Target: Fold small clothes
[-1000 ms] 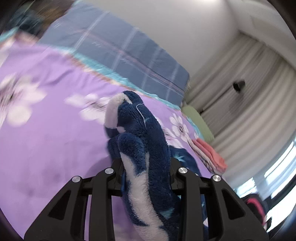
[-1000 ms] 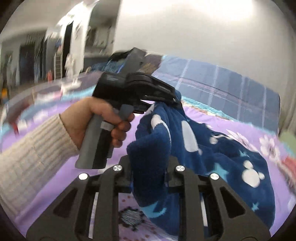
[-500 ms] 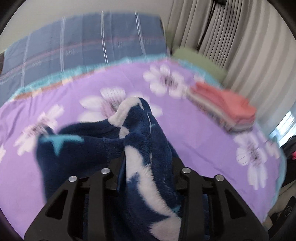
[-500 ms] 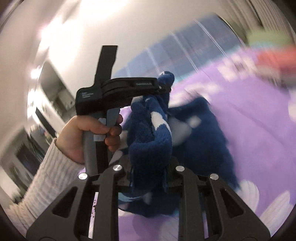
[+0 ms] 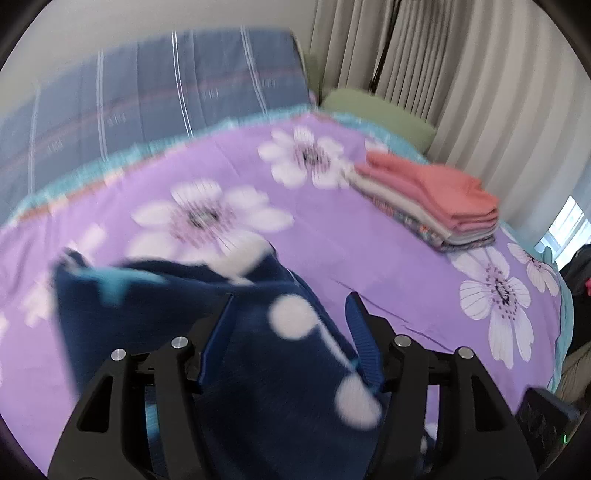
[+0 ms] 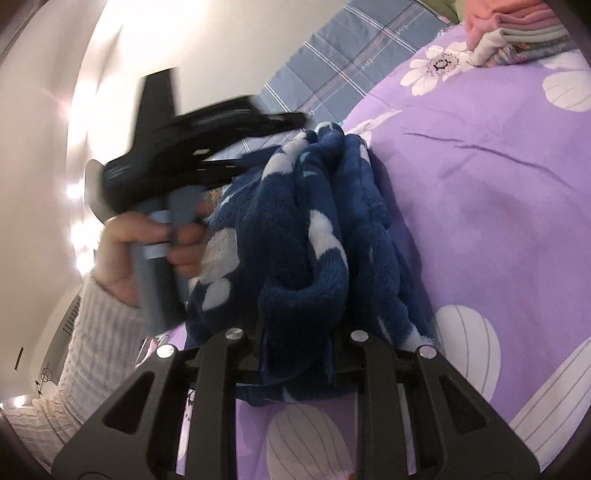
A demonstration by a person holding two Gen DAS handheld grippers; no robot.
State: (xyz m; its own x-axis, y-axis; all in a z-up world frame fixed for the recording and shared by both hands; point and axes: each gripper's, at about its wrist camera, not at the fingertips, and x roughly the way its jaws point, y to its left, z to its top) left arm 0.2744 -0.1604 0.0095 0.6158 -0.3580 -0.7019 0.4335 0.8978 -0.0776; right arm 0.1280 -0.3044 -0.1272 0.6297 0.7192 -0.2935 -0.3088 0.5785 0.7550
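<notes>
A dark blue fleece garment [image 5: 258,369] with white spots and pale blue stars lies bunched on the purple flowered bedsheet [image 5: 369,251]. My left gripper [image 5: 291,299] is opening. The fleece still lies between its jaws, but a gap shows at the right pad [image 5: 364,339]. In the right wrist view, my right gripper [image 6: 301,328] is shut on a thick fold of the same garment [image 6: 325,221]. The left gripper [image 6: 203,147] appears there too, blurred, held by a hand [image 6: 147,240] in a white knit sleeve, just left of the fleece.
A stack of folded clothes [image 5: 436,199] with a coral piece on top sits at the bed's far right, also in the right wrist view [image 6: 517,33]. A blue plaid pillow [image 5: 147,92] and a green cushion [image 5: 376,110] line the head. Curtains [image 5: 480,74] hang behind.
The left jaws have spread apart and the fleece has slumped loose between them. Both grippers have swung across the bed with the garment, and the right one has rolled and dropped lower.
</notes>
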